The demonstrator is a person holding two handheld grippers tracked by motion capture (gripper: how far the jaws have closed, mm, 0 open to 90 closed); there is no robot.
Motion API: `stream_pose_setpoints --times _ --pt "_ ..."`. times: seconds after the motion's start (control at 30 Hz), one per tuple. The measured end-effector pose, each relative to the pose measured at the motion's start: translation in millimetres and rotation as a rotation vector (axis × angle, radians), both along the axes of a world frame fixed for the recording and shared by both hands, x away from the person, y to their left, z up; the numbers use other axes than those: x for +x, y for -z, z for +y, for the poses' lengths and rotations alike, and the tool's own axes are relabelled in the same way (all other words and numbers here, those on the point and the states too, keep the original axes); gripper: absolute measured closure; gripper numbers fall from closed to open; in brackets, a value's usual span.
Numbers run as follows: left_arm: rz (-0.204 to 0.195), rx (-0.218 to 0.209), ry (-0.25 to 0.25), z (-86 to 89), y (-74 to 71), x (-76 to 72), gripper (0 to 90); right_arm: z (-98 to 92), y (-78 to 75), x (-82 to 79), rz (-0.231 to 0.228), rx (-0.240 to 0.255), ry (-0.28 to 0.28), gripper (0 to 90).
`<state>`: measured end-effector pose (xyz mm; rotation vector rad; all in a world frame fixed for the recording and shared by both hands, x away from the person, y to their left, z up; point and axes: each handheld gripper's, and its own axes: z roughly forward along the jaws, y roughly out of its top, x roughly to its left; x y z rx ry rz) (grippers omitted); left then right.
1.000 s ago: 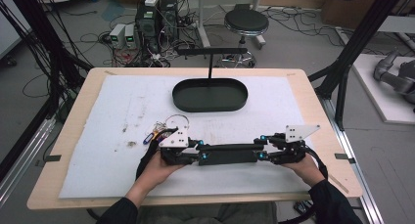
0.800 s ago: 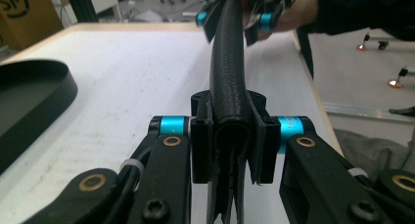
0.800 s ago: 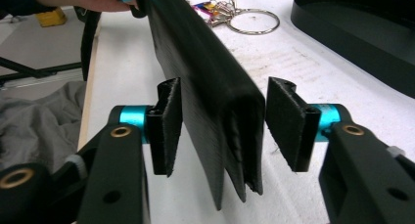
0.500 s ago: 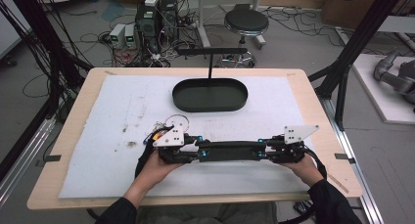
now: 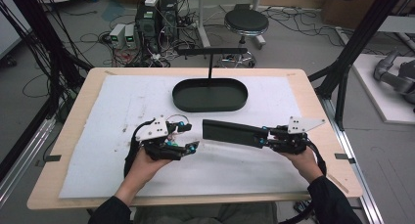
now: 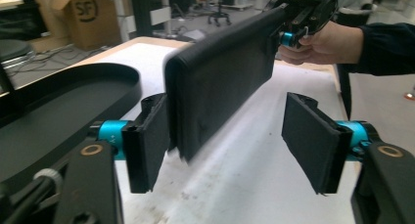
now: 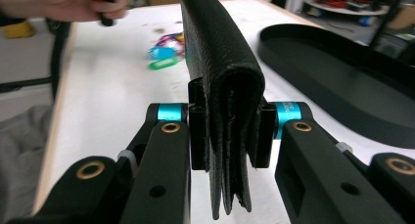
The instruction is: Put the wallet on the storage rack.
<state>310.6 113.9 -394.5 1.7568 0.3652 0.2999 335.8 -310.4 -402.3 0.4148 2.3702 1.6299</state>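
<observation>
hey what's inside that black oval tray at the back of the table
Nothing lies on the floor of the black oval tray; a thin post rises from its far side to a crossbar. The near wall hides a sliver of floor.

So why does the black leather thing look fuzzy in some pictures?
Left gripper view: the long black leather wallet has smeared edges, likely motion blur. Right gripper view: its near fold is sharp, the colourful tags behind blur. High view: everything is soft and low-detail.
</observation>
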Motion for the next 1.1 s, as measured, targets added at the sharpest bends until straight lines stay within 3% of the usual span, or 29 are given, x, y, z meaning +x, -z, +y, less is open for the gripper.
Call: stream_pose_setpoints --times 0.13,0.33,0.7,0.87,1.1 --pt "0.004 -0.019 -0.046 15.1 -1.7 -9.2 32.6 0.9 -4.5 11.8 -0.007 0.000 0.062 76.2" --pt "0.046 -0.047 -0.085 34.5 5.1 -24.8 28.8 8.1 -14.7 30.7 -0.023 0.011 0.123 76.2" --pt "0.033 -0.039 -0.185 60.4 15.4 -51.2 27.6 33.6 -31.7 70.3 -0.040 0.021 0.151 76.2" --pt "0.026 -0.063 -0.199 68.1 15.0 -54.3 27.0 44.2 -34.8 83.6 -0.038 0.009 0.158 76.2" --pt "-0.003 -0.055 -0.213 73.2 14.0 -58.0 26.8 60.3 -36.8 102.1 -0.045 0.008 0.156 76.1"
